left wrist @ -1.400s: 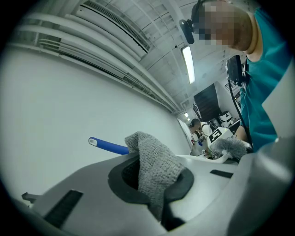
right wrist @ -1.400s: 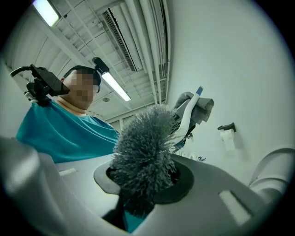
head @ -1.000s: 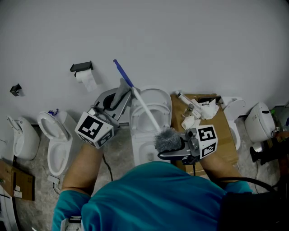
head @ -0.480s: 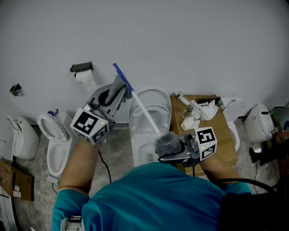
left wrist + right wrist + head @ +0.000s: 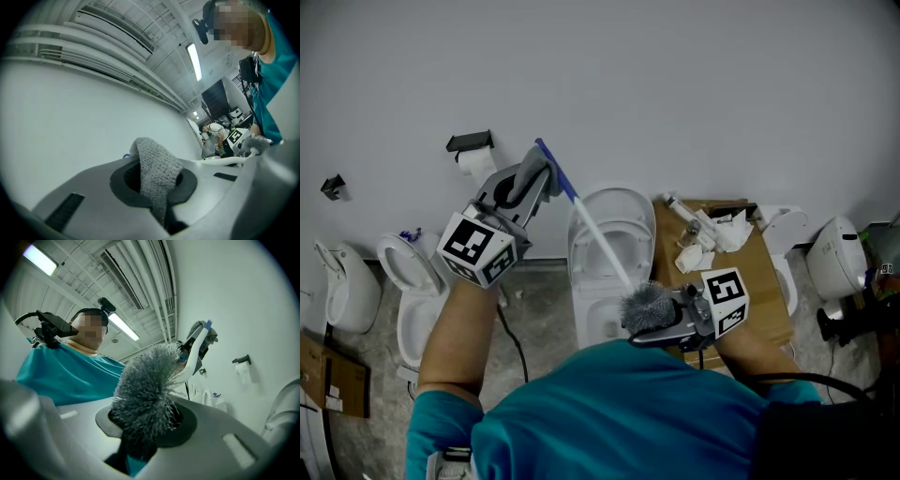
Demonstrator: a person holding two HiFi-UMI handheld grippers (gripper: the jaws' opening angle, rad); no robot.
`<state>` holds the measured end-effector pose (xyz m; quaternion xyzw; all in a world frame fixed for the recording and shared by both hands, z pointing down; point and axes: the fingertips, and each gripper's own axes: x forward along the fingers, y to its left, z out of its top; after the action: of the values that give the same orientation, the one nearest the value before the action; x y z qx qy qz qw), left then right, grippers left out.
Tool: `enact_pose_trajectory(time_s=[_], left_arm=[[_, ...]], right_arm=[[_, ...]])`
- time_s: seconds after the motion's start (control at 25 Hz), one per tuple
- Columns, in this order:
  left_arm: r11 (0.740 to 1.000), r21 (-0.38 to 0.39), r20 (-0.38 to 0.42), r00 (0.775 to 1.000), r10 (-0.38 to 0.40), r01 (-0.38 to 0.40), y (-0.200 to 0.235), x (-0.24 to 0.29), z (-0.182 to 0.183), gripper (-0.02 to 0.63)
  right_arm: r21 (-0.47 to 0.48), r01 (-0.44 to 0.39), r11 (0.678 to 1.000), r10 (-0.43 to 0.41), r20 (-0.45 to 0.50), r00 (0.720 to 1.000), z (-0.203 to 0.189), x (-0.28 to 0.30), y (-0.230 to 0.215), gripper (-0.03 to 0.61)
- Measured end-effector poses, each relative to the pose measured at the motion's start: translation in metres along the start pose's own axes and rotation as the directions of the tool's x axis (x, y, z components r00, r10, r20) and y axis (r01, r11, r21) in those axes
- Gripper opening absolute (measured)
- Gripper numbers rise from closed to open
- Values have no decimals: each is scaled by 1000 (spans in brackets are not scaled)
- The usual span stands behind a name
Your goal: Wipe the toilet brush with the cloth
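Note:
The toilet brush has a grey bristle head (image 5: pixel 647 307), a white shaft (image 5: pixel 598 234) and a blue handle end (image 5: pixel 553 161). My right gripper (image 5: pixel 661 319) is shut on the bristle head (image 5: pixel 143 397), low in the head view, and holds the brush slanting up to the left. My left gripper (image 5: pixel 530 183) is shut on a grey cloth (image 5: pixel 525 178) at the blue handle end, high at left. In the left gripper view the cloth (image 5: pixel 157 176) sticks up between the jaws and the brush shaft (image 5: pixel 225 161) runs off to the right.
A white toilet (image 5: pixel 609 248) stands below the brush against the wall. Another toilet (image 5: pixel 412 291) is at left, with a toilet-paper holder (image 5: pixel 471 142) above it. A cardboard box (image 5: pixel 722 253) with crumpled paper sits at right, and a further toilet (image 5: pixel 792 248) beyond it.
My left gripper with the cloth has slid up and to the left along the shaft, reaching the blue handle end. The right gripper and bristle head have stayed nearly in place.

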<state>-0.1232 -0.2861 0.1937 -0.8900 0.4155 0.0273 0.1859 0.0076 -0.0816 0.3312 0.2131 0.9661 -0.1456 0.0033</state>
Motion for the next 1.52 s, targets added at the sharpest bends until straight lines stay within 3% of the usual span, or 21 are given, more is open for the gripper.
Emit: enact_pose_trajectory(time_s=[0.56,0.68,0.84,0.96,1.08,1.28,1.52], left_arm=[[996,45,-47,996,76,-74,58,-2,-6,12],[991,27,-62,989,131,-130,89,-4,-12,12],[979,-53,-39,980,193,-195,106,-20,-16,12],[978,-112,-60,984,168,-174,81,-36,-40,12],[972,-206,-102,990,95,-115,34,-50,-83,12],[920,-388,-167,986,-22,-46,-45,-66,-153,12],[866,-497,-247,965,-92,-45,-102,-83,-208,12]], right_arm=[[6,-28,1000,28,-11,1000,-11,4,10,117],[6,-28,1000,28,-10,1000,-10,5,9,117],[25,-2,1000,1,36,999,-9,-2,0,117],[42,58,997,-61,68,996,-3,-14,-17,117],[54,142,988,-146,88,985,-3,-30,-36,117],[88,289,953,-298,112,948,-9,-58,-67,117],[114,446,888,-456,96,885,-25,-87,-104,118]])
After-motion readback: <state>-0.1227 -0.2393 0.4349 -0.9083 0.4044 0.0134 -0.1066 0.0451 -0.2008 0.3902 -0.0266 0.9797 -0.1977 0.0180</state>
